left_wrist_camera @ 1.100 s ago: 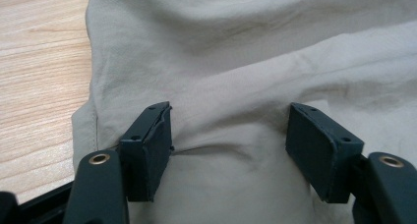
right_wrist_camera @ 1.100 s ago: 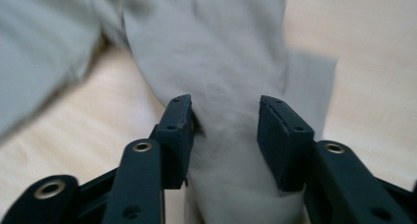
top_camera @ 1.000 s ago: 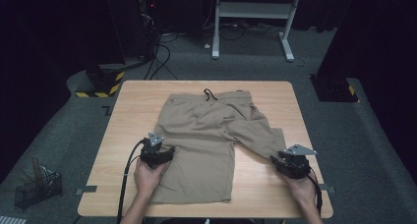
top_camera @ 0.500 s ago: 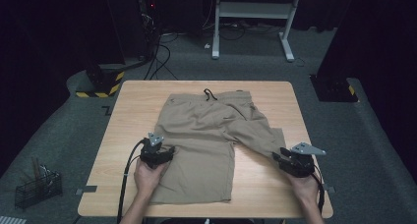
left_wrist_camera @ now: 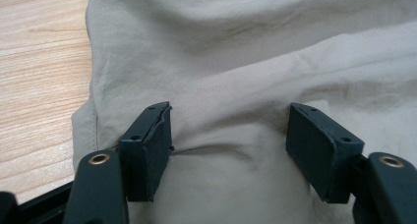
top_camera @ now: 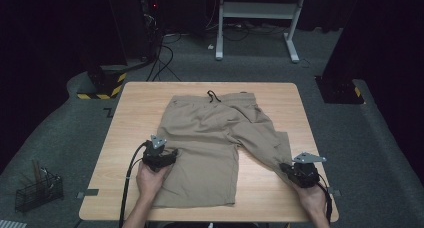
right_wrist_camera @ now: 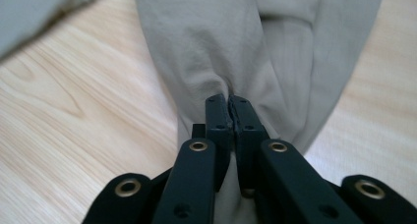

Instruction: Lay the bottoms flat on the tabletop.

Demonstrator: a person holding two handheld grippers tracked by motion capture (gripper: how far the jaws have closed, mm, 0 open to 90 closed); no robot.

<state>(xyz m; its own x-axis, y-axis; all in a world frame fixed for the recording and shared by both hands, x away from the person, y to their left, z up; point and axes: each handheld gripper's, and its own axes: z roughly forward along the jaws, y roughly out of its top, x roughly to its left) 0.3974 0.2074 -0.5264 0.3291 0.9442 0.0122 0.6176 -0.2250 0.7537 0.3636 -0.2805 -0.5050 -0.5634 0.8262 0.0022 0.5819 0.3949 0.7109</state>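
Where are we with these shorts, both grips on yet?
Done: shorts lie on the table, and the right gripper is shut on one leg's hem. In hand: the left gripper sits open on the other leg. Left: closing it; nothing looks folded yet.

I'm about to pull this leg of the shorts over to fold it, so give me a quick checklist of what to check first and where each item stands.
1. Right gripper clamped on the shorts: ok, jaws shut with fabric pinched between them.
2. Left gripper clamped on fabric: not ok, jaws wide open, resting on the cloth.
3. Leg end bunched in the right grip rather than flat: not ok, it is gathered into folds.
4. Shorts fully on the table: ok, no part hangs over an edge.
5. How many layers the right gripper holds: cannot tell.
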